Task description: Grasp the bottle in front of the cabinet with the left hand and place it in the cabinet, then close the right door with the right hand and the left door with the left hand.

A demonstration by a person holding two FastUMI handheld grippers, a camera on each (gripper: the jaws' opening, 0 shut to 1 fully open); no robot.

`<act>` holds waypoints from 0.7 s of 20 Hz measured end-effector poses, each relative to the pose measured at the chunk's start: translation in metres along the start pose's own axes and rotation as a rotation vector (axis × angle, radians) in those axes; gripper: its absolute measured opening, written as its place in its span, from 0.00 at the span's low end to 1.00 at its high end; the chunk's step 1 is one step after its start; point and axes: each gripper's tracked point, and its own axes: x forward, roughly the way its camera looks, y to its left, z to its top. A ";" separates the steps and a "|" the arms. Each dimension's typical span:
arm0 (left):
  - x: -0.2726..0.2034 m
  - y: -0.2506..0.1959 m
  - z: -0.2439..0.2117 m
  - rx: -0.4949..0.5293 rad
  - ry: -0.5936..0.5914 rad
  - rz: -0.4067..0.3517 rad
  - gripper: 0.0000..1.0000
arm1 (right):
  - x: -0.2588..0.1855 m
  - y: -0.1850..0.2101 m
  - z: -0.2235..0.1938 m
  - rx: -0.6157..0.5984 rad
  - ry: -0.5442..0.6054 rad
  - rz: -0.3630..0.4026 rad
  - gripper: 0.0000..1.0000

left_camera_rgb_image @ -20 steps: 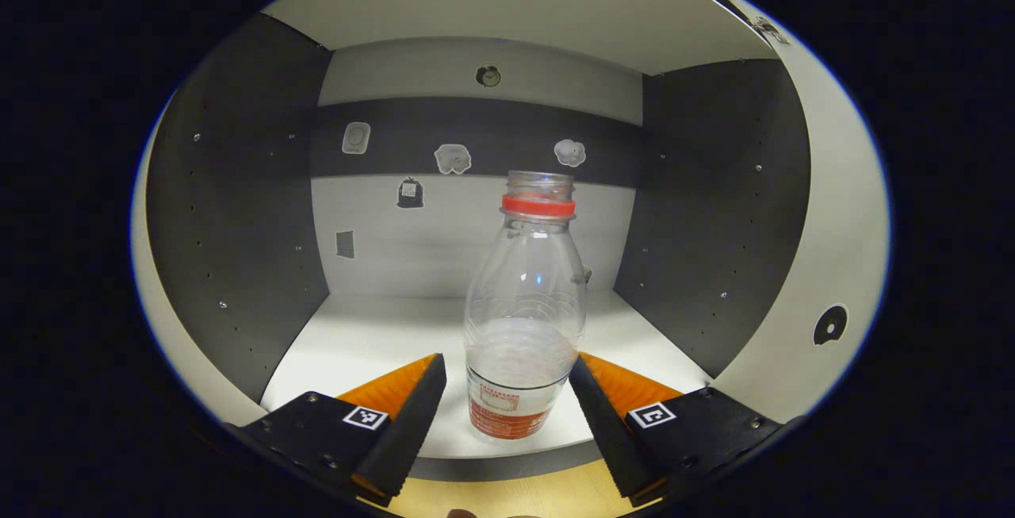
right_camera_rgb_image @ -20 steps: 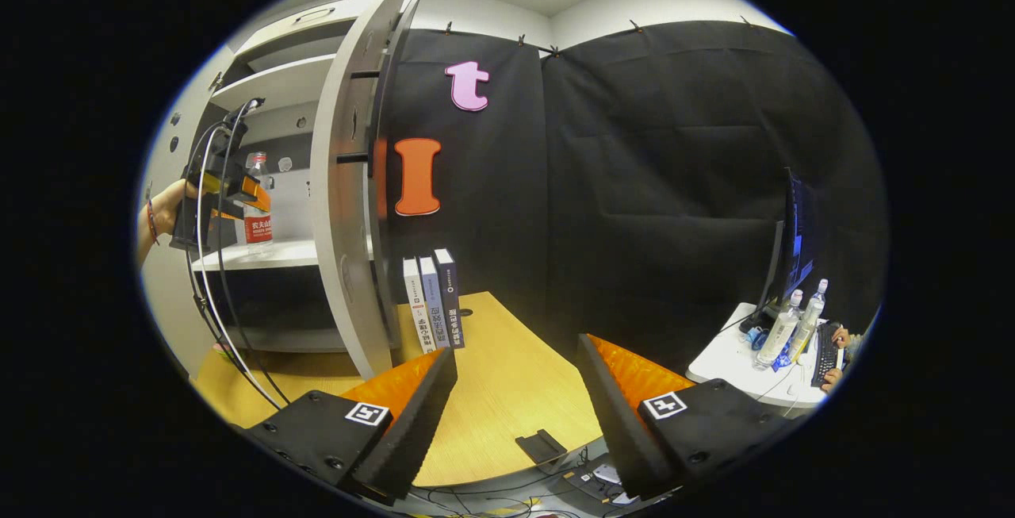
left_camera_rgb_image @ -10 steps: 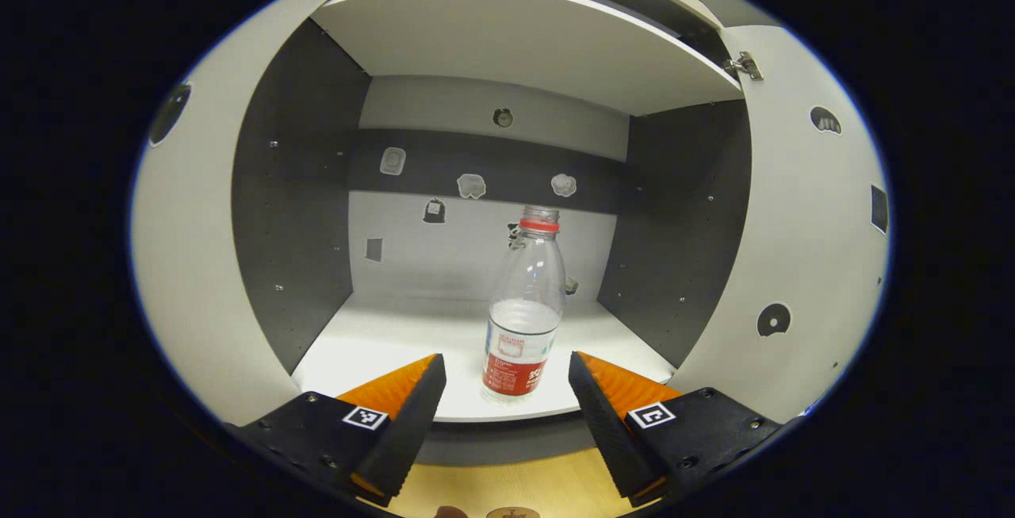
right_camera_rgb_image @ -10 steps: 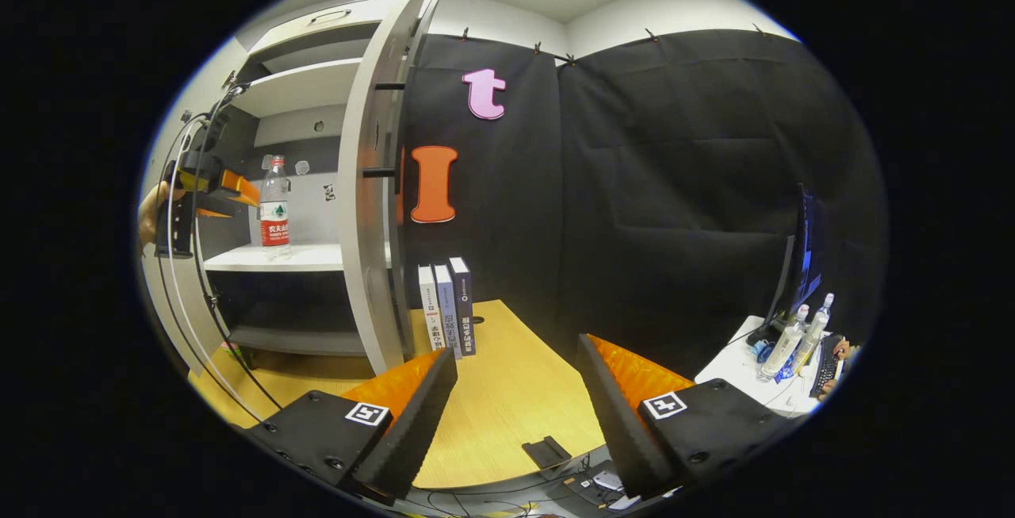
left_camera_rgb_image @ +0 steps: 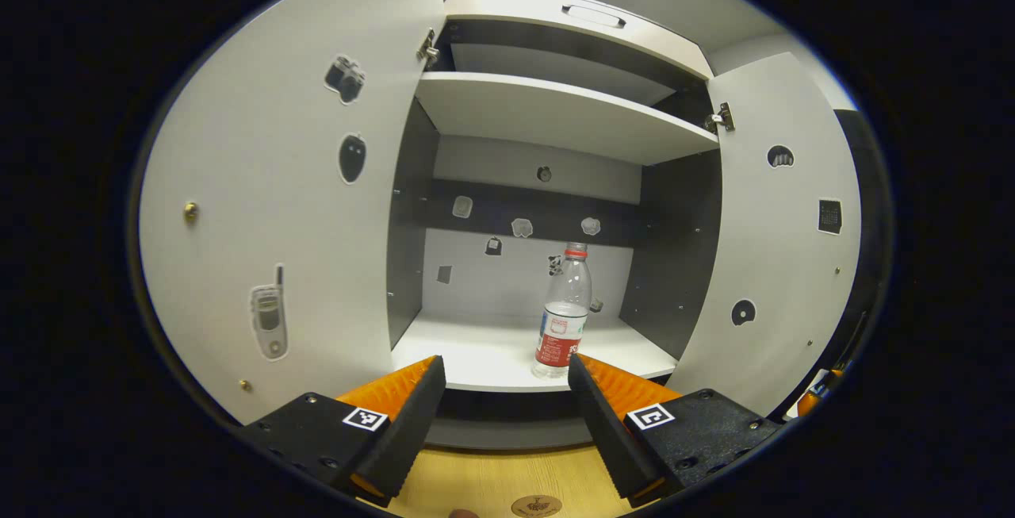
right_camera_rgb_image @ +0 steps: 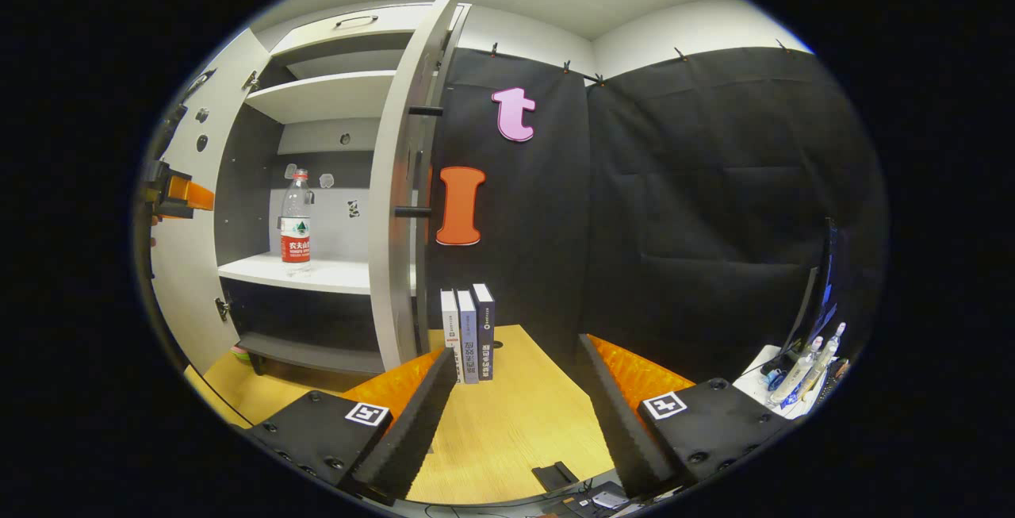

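In the left gripper view the bottle (left_camera_rgb_image: 564, 312) stands upright on the cabinet's (left_camera_rgb_image: 555, 117) white shelf, just right of centre frame. Both doors stand open, the left door (left_camera_rgb_image: 293, 209) at frame left, the right door (left_camera_rgb_image: 781, 240) at right. The left gripper (left_camera_rgb_image: 506, 415) is spread apart, empty, at the bottom. The right gripper (right_camera_rgb_image: 519, 415) is also apart above the wooden table (right_camera_rgb_image: 507, 431), books (right_camera_rgb_image: 469, 335) near centre.

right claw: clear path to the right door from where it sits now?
Probably yes. The right claw is open and empty, the right door stands open edge-on ahead to its left, with nothing between them; the books stand beside the door.
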 end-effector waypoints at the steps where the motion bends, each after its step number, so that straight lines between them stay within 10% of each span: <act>1: -0.013 0.007 0.001 0.004 -0.012 0.019 0.95 | 0.004 0.003 0.004 -0.005 -0.008 0.009 1.00; 14: -0.135 0.042 0.024 0.030 -0.110 0.149 0.94 | 0.064 0.020 0.027 -0.055 -0.054 0.088 1.00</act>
